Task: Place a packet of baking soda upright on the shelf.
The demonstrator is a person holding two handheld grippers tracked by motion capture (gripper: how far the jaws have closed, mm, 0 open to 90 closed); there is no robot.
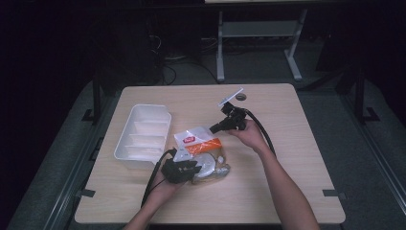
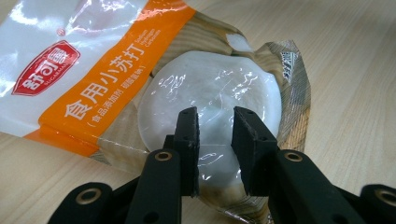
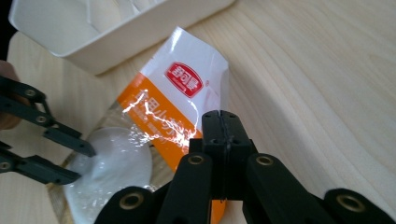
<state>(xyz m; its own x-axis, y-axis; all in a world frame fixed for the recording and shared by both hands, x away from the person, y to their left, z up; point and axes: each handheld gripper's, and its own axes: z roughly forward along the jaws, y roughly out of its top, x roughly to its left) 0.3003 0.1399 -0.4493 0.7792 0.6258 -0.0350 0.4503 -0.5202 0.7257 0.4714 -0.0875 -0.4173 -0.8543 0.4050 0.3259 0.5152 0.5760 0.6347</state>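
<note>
My right gripper (image 3: 223, 122) clamps the orange-and-white plastic pouch (image 3: 180, 100) near the light wooden tabletop's (image 1: 268, 177) centre; my left gripper (image 2: 215, 122), jaws parted, straddles its white-powder end unclenched.

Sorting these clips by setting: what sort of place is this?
Probably a lab or workshop, not a kitchen: a bare wooden table under a spotlight, cables and metal stand legs on the dark floor behind.

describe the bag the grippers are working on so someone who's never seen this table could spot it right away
On the wooden table, look just right of the white divided tray, near the front edge. There lies a flat plastic bag between the two black grippers. Its white top with a red logo, its orange band of writing and its clear lower part showing white powder set it apart from the plain tray.
</note>
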